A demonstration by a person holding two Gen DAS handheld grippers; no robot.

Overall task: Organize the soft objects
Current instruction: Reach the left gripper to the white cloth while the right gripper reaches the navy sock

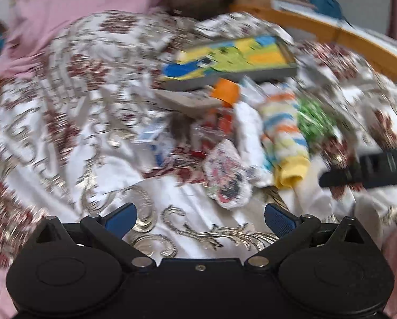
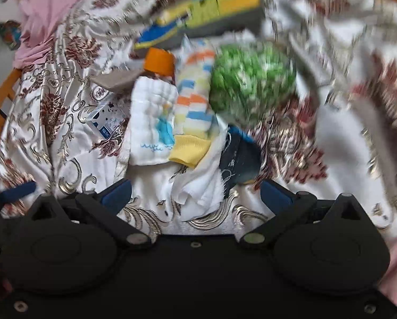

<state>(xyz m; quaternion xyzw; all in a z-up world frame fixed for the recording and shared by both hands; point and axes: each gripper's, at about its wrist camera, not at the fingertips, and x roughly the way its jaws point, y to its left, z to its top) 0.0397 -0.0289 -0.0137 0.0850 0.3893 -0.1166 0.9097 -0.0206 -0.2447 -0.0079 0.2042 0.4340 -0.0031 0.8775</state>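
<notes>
Both claws released, nothing held; right claw [image 2: 195,194] nearer the pile: white cloth [image 2: 151,122] and striped sock [image 2: 194,101] dead ahead, long axes running away from me; green ball [image 2: 251,82] ahead-right; left claw [image 1: 199,218] faces patterned pad [image 1: 227,175]; open bedspread [image 1: 65,133] left

Striped sock [image 2: 195,98], white cloth [image 2: 150,122] beside, green ball [image 2: 251,85] adj.

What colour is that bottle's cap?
Orange. The cap shows best in the right wrist view, just above the white cloth.
</notes>
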